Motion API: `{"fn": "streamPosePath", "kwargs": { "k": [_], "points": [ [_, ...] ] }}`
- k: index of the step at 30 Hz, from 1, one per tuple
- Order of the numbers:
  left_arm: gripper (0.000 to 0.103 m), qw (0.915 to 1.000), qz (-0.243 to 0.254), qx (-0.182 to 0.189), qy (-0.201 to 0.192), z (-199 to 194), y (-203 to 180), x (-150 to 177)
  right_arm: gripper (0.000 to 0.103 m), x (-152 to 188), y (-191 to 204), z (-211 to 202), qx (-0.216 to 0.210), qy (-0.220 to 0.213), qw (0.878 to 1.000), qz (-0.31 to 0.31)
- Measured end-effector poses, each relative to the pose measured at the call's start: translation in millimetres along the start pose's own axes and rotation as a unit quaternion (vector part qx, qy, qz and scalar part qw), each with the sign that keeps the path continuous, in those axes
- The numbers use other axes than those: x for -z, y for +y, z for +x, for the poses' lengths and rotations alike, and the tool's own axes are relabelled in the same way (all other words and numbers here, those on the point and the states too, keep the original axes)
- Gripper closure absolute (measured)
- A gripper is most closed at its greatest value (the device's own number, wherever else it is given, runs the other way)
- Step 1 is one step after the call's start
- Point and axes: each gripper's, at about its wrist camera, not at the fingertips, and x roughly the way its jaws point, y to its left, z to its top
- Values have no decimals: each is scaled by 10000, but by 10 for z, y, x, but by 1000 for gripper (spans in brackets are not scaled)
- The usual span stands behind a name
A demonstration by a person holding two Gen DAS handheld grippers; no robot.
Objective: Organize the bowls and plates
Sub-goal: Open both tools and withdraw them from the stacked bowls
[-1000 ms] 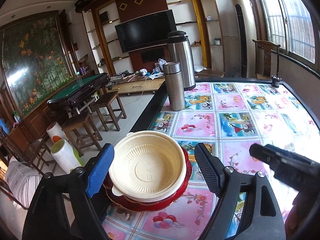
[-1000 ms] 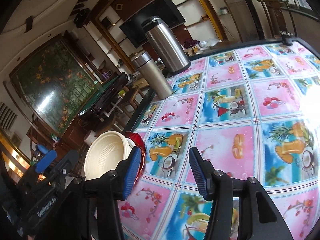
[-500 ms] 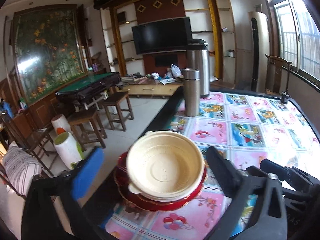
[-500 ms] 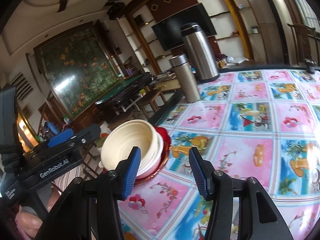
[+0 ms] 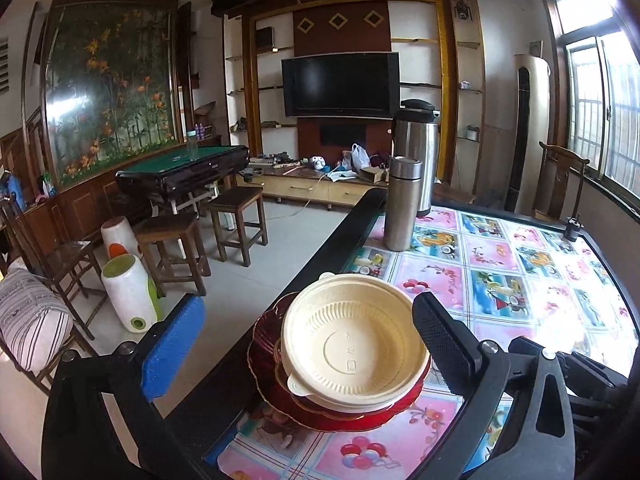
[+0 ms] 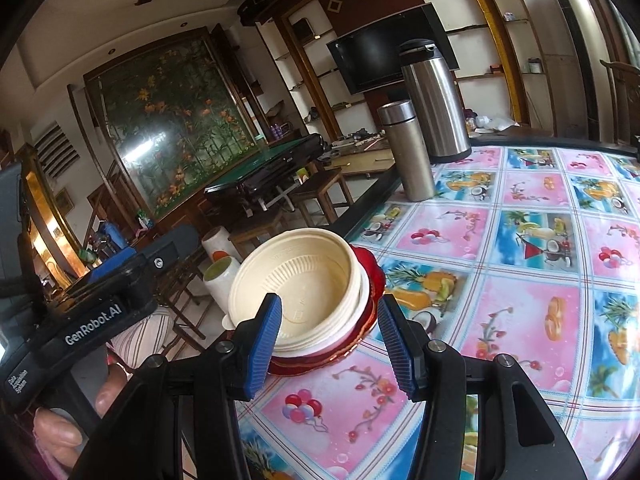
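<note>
Since a second ago both of my tongs have drawn back and risen, so the stack of dishes now sits lower and farther off in each view, and more of the room shows.

From the left wrist, my left tongs [image 5: 304, 344] stand wide apart and hold nothing. The cream bowl [image 5: 354, 348] is nested on another pale bowl, and both rest on red plates [image 5: 276, 364] at the near left edge of the table [image 5: 520, 280]. My fingers frame the stack without touching it. A slim steel flask [image 5: 402, 204] and a bigger thermos [image 5: 418, 152] stand well beyond.

From the right wrist, my right tongs [image 6: 328, 344] are also open and empty, fingers on either side of the stack, just short of it. The bowl [image 6: 300, 280] looks tilted toward the room.

My worry is that edge: the plates seem to overhang the dark rim, so a careless nudge from either finger could tip the whole pile onto the floor. The light bowls could also slide apart if I catch only the top one.
</note>
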Motion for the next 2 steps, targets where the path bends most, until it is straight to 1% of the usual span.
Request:
{"fn": "streamPosePath", "kwargs": {
  "k": [2],
  "points": [
    [0,10000,18,27,92,26,-4,9,50,0,28,13,-1,5,10000,-29]
  ]
}}
